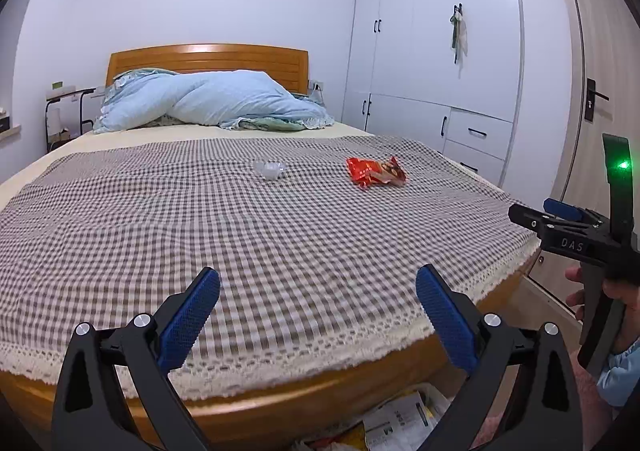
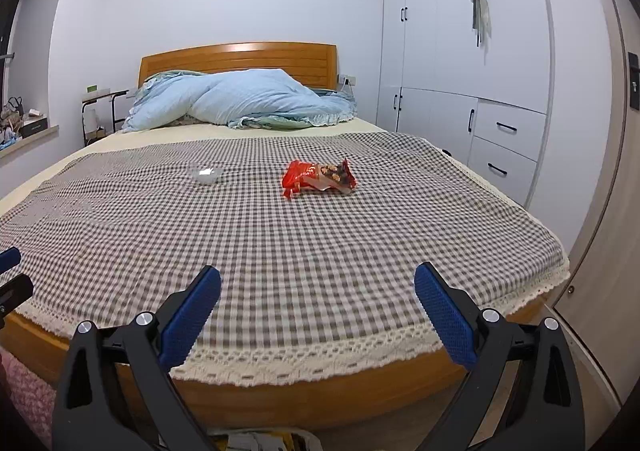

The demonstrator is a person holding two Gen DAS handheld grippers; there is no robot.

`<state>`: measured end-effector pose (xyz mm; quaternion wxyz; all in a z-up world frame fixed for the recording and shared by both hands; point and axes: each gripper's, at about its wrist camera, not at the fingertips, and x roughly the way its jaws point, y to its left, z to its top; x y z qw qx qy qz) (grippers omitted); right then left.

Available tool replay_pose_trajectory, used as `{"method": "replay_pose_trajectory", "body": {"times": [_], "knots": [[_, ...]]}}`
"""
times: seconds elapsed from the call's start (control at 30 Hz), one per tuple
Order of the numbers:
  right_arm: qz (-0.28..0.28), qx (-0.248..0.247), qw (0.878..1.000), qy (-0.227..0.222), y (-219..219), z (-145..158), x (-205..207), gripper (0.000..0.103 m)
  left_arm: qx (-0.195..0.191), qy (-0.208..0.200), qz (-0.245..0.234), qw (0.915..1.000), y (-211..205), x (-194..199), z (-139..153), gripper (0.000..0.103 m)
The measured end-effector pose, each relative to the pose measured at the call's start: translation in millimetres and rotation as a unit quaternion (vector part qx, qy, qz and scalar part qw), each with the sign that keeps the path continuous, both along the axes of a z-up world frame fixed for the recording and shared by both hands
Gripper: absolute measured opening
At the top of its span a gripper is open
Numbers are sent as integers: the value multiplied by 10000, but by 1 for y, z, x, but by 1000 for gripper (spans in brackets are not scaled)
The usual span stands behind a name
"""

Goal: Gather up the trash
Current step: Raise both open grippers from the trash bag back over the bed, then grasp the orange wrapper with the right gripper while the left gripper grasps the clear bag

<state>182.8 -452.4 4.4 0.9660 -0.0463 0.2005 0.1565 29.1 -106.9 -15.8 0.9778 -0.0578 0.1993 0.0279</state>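
Right wrist | both tongs (image 2: 318,289) spread | red wrapper (image 2: 319,178) well ahead on bedspread (image 2: 280,243)

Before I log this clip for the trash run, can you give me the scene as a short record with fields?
setting: bedroom, wooden bed with a grey-and-white checked cover
trash 1: crumpled red foil snack wrapper, lying on the cover
trash 2: small clear crumpled plastic piece, left of the wrapper, apart from it
bedding: light blue quilt heaped by the headboard
left gripper: open, empty, above the foot edge
right gripper: open, empty, above the foot edge
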Motion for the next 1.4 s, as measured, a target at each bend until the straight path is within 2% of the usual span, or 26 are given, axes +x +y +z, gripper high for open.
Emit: {"method": "replay_pose_trajectory", "body": {"times": [0.2,0.63,0.8,1.13,1.4], "knots": [[-9,15,9999,-111,4,6,20,93,-17,-63,-22,10000,8,23,10,95],[16,-14,9999,-130,21,7,84,93,104,93,-86,9999,24,95,22,95],[57,-168,9997,-158,33,10,111,93,133,142,-170,9997,31,123,27,95],[178,-466,9987,-115,58,10,165,93,-73,474,-186,9987,44,184,28,95],[268,-814,9962,-181,81,9,212,93,-14,717,-159,9973,53,239,26,95]]}}
